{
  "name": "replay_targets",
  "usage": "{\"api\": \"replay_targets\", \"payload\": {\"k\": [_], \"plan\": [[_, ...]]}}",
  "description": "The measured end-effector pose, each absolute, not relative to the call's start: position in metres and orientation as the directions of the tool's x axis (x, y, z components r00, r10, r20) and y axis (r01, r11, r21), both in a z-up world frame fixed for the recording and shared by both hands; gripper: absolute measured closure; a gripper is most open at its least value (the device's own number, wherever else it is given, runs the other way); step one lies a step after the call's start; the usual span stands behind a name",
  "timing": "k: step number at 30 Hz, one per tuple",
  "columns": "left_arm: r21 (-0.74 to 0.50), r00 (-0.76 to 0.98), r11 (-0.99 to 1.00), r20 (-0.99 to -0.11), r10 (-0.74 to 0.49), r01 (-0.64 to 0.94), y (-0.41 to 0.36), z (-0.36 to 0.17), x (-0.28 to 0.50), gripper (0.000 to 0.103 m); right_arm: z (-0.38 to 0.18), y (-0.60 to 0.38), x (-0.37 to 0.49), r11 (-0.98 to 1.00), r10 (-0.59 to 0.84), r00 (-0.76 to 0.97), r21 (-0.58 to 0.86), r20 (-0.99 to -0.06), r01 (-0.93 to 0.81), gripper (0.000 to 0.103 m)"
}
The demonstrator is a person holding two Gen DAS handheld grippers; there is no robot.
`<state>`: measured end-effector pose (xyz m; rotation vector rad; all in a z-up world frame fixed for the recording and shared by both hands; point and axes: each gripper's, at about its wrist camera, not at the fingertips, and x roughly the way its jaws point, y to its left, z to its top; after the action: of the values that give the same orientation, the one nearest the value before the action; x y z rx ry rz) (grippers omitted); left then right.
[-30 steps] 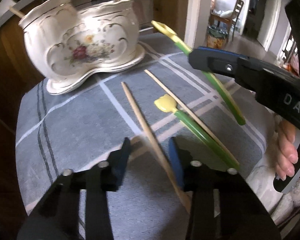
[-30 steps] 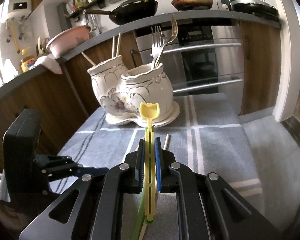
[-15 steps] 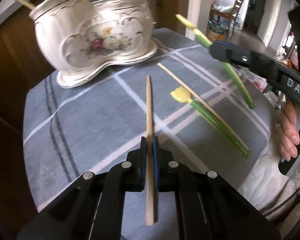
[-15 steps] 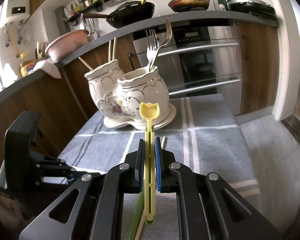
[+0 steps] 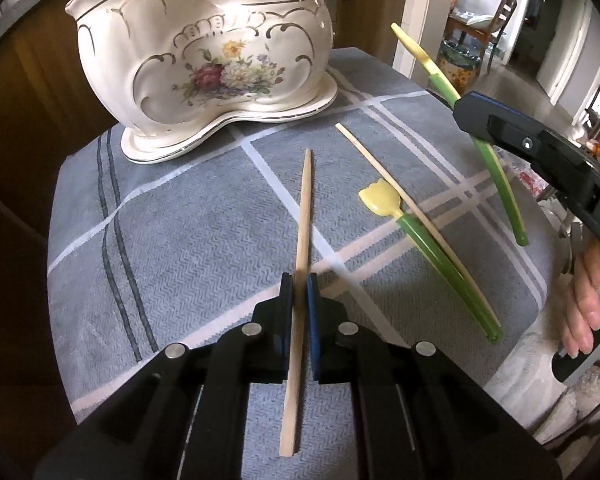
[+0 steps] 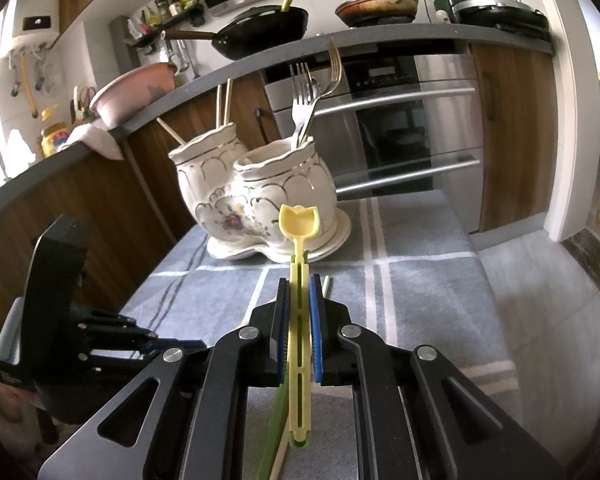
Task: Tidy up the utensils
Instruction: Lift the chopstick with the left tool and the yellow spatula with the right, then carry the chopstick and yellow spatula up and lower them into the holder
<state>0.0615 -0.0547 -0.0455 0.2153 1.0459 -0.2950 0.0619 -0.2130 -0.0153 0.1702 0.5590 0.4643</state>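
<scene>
The left gripper (image 5: 300, 284) is clamped on a plain wooden chopstick (image 5: 302, 240), pale tan and tapering to a slim tip that points toward 12 o'clock, its blunt end hanging back between the black fingers and its shaft raised off the grey striped tablecloth (image 5: 188, 240). The right gripper (image 6: 299, 292) is closed on a green-handled plastic spoon (image 6: 299, 344) with a yellow tulip-shaped bowl, held pointing toward 12 o'clock at the holder; from the left wrist camera this same spoon (image 5: 492, 160) slants up at 2 o'clock in the right gripper (image 5: 476, 114). On the cloth at 3 o'clock lie a second green spoon (image 5: 428, 248) with a yellow tulip bowl and a second wooden chopstick (image 5: 404, 200), side by side and touching along their length. At 12 o'clock stands a cream ceramic two-pot utensil holder (image 6: 256, 196) with gold scrollwork and a flower spray, on a matching base. Its left pot holds wooden chopsticks (image 6: 222, 104); its right pot holds metal forks (image 6: 312, 96).
</scene>
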Motion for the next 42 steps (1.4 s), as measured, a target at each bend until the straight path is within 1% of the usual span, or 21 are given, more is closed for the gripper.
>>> {"api": "replay_targets", "payload": {"k": [7, 12, 15, 21, 31, 34, 37, 42], "plan": [[0.071, 0.478, 0.932, -0.871, -0.116, 0.355, -0.059, -0.045, 0.058, 0.096, -0.015, -0.213, 0.062, 0.883, 0.469, 0.747, 0.280, -0.471, -0.377, 0.092], [0.055, 0.460, 0.929, -0.879, -0.129, 0.366, -0.060, -0.043, 0.057, 0.096, -0.015, -0.214, 0.062, 0.882, 0.471, 0.745, 0.276, -0.473, -0.383, 0.092], [0.072, 0.458, 0.922, -0.881, -0.120, 0.381, -0.061, -0.044, 0.057, 0.095, -0.015, -0.213, 0.062, 0.882, 0.470, 0.745, 0.276, -0.473, -0.382, 0.092], [0.103, 0.489, 0.911, -0.865, -0.116, 0.398, -0.065, -0.046, 0.055, 0.096, -0.015, -0.212, 0.062, 0.885, 0.465, 0.745, 0.271, -0.479, -0.378, 0.092], [0.052, 0.524, 0.903, -0.828, -0.200, 0.427, -0.046, -0.045, 0.048, 0.097, -0.012, -0.209, 0.060, 0.893, 0.449, 0.768, 0.248, -0.457, -0.375, 0.092], [0.046, 0.549, 0.903, -0.806, -0.220, 0.428, -0.032, -0.038, 0.043, 0.097, -0.011, -0.207, 0.061, 0.897, 0.441, 0.773, 0.240, -0.456, -0.371, 0.092], [0.032, 0.588, 0.898, -0.766, -0.260, 0.439, -0.018, -0.024, 0.036, 0.097, -0.007, -0.207, 0.062, 0.896, 0.443, 0.774, 0.249, -0.452, -0.367, 0.092], [0.018, 0.669, 0.893, -0.669, -0.324, 0.450, 0.003, 0.006, 0.027, 0.097, 0.011, -0.204, 0.065, 0.891, 0.452, 0.789, 0.256, -0.417, -0.375, 0.092]]}}
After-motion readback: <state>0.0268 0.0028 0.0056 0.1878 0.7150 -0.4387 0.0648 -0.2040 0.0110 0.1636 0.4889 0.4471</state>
